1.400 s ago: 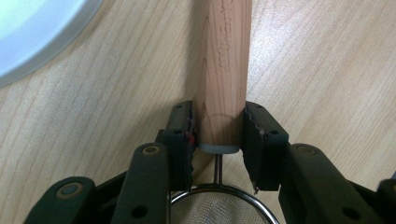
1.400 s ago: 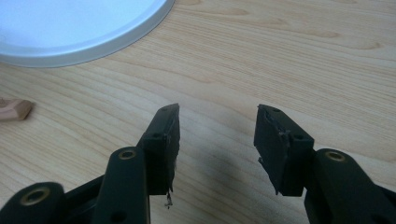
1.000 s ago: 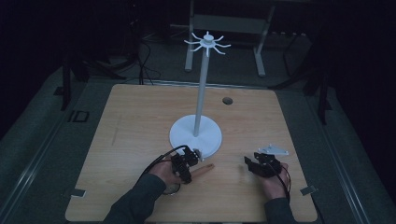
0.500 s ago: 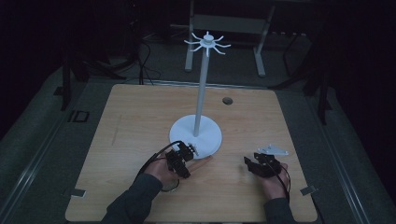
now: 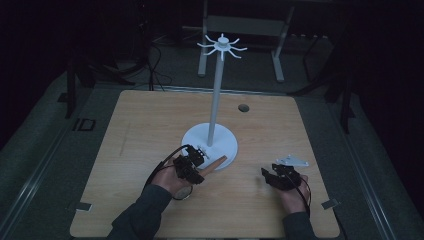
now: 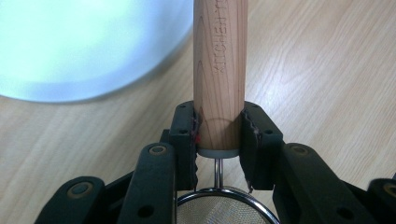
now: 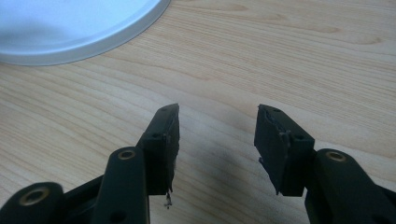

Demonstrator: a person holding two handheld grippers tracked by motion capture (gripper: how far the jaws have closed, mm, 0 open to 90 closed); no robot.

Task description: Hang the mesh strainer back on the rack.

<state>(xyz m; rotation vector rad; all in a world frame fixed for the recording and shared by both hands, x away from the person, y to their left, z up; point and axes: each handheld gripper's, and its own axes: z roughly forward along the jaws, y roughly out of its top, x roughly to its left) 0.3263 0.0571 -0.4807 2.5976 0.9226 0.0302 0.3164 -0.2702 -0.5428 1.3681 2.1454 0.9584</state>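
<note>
A small strainer has a round wooden handle [image 6: 220, 60] and a metal mesh bowl [image 6: 219, 207]. My left gripper [image 6: 218, 116] is shut on the lower end of that handle, with the mesh close to the gripper's body. In the high view the left gripper [image 5: 192, 167] holds the handle [image 5: 216, 163] just in front of the white stand's round base [image 5: 220, 145]. The stand's thin pole rises to a ring of hooks [image 5: 221, 46]. My right gripper [image 5: 274, 177] rests low over the table at the right, open, and nothing lies between its jaws [image 7: 217, 123].
The wooden table [image 5: 150, 125] has a small dark hole [image 5: 243, 107] behind the stand. The stand's base edge [image 7: 70, 32] lies ahead and left of the right gripper. Dark floor and a metal frame [image 5: 240, 25] surround the table.
The left gripper has risen a little and shifted toward the stand's base, carrying the strainer by its handle. The right gripper has stayed where it was.
</note>
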